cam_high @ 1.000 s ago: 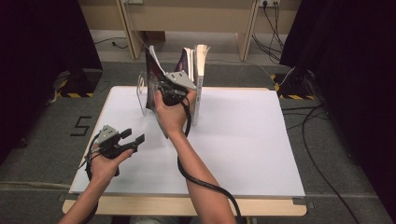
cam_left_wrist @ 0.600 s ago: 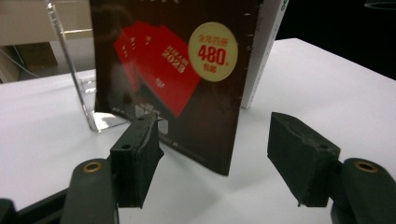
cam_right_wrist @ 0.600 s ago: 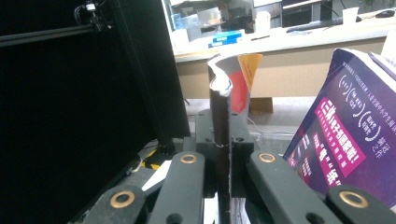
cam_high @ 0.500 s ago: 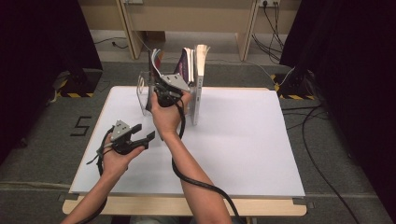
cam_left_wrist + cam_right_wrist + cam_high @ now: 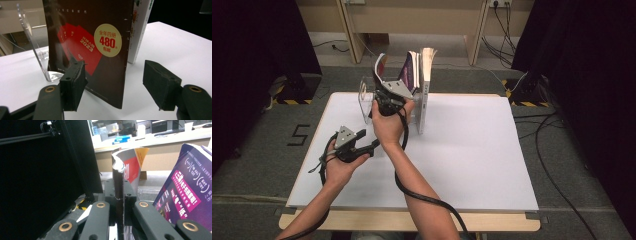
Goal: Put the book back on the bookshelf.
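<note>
Since a second ago, the person's left hand has carried its gripper from the near left part of the table up and rightward, closer to the books; the right hand has stayed put at the stand.

Largest in the scene is the white rectangular tabletop (image 5: 472,150). At its far edge, left of centre, stands a clear acrylic book stand (image 5: 364,97) with a few upright books. A thick white-spined book (image 5: 426,90) stands at the right of the row, and a purple-covered paperback (image 5: 411,72) leans beside it. At the left end is a thin, floppy dark maroon magazine with a red patch and a cream round sticker (image 5: 100,50), standing on its bottom edge with its long axis upright and its top curling over.

The right gripper (image 5: 388,102) is pressed together on that magazine, pinching its upper edge; the right gripper view looks straight along the thin dark edge clamped between the jaws (image 5: 118,202).

The left gripper (image 5: 362,145) sits just near and left of the right hand, jaws spread and holding nothing. From the left gripper view, the magazine's cover faces the spread jaws, its lower near corner hanging between them but farther off, not touching. The left gripper is the free one, and the magazine lies far and slightly right of it.
</note>
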